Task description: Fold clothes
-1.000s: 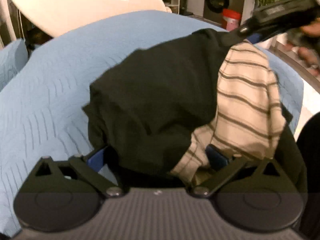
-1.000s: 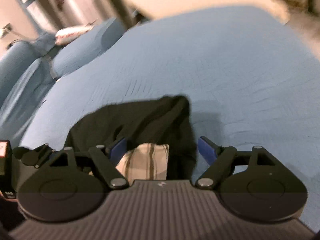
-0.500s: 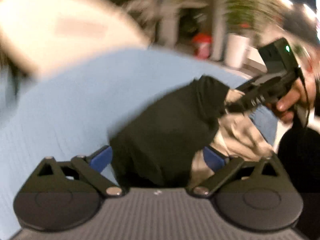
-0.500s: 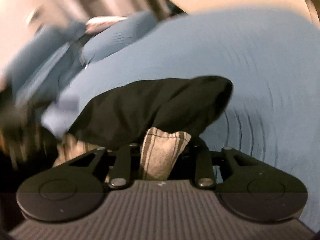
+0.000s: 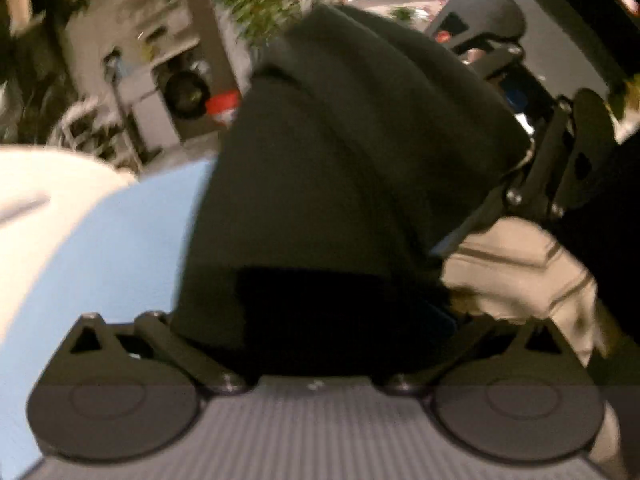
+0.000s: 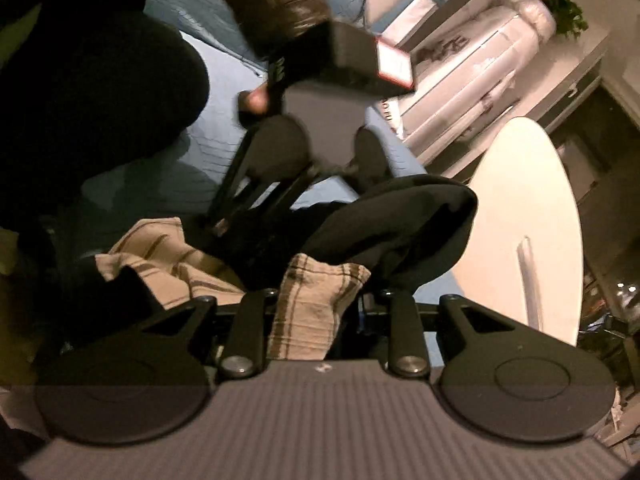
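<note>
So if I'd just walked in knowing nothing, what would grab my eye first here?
Probably the big black garment, bunched up and filling the middle of the left view, above the blue bed cover. Next, its striped beige part, pinched in the right gripper at the bottom of the right view.

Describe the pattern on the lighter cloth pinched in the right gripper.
Beige cloth with dark brown stripes crossing like a loose check; clearest in the right wrist view.
</note>
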Motion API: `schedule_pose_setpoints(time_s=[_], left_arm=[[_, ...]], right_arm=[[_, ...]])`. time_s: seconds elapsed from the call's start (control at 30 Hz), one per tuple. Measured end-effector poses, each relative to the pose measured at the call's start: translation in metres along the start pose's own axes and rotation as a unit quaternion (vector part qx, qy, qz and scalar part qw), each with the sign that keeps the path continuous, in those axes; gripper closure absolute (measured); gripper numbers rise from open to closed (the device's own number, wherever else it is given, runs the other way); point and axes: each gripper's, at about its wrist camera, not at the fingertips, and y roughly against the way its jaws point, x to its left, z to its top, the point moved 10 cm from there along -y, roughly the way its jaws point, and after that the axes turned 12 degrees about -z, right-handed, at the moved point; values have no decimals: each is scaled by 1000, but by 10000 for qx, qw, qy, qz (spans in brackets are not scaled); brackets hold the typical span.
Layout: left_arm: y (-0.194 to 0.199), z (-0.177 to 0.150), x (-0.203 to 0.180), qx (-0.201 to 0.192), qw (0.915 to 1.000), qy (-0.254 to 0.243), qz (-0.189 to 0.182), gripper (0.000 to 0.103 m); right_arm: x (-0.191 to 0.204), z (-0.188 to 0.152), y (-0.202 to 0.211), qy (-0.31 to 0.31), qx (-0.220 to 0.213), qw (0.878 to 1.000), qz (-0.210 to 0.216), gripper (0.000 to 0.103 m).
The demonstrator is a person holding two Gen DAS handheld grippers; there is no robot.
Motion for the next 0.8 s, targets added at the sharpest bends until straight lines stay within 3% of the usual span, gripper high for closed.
schedule_pose_setpoints(time_s=[0.07,0.13,0.17,0.23,0.27,0.3,0.33,0.4,0.43,0.47,0.5,0.57,0.6,0.7,0.8], left_arm=[[0,-10,13,184,9980,512,307,68],[13,-17,33,65,9882,1440,515,74],[29,-24,48,-107,9764,2006,792,77],[66,-46,75,-318,9493,2784,1422,80],[85,-61,88,-380,9339,3125,1697,81],[103,-80,102,-378,9158,3492,1948,82],[116,-95,112,-340,9034,3730,2089,82],[165,-156,141,-54,8637,4416,2430,83],[179,-176,148,56,8518,4604,2500,83],[202,-208,156,178,8341,4885,2554,83],[231,-247,165,317,8116,5219,2607,83],[281,-303,168,419,7802,5657,2636,82],[313,-342,167,458,7579,5937,2665,82],[393,-425,148,781,7144,6244,3062,81],[458,-487,127,1161,6820,6402,3340,80]], right_arm=[[1,-9,-7,-70,300,9994,-132,74],[-6,-12,-14,-246,587,9969,-452,73],[-15,-11,-12,-456,606,9949,-669,68],[-41,-3,-9,-1065,499,9856,-1212,53],[-64,1,-5,-1674,444,9701,-1698,46],[-83,2,-1,-2200,416,9530,-2041,45],[-92,0,2,-2567,415,9406,-2182,45],[-115,-8,9,-3604,462,8988,-2451,45],[-116,-11,8,-3816,508,8891,-2476,45],[-117,-15,7,-4037,609,8789,-2465,45],[-114,-17,4,-4063,726,8785,-2406,45],[-106,-18,1,-3924,924,8854,-2315,45],[-104,-16,0,-3879,960,8870,-2313,45],[-96,-9,-6,-3938,1056,8850,-2246,45],[-84,-5,-19,-4144,1193,8779,-2081,45]])
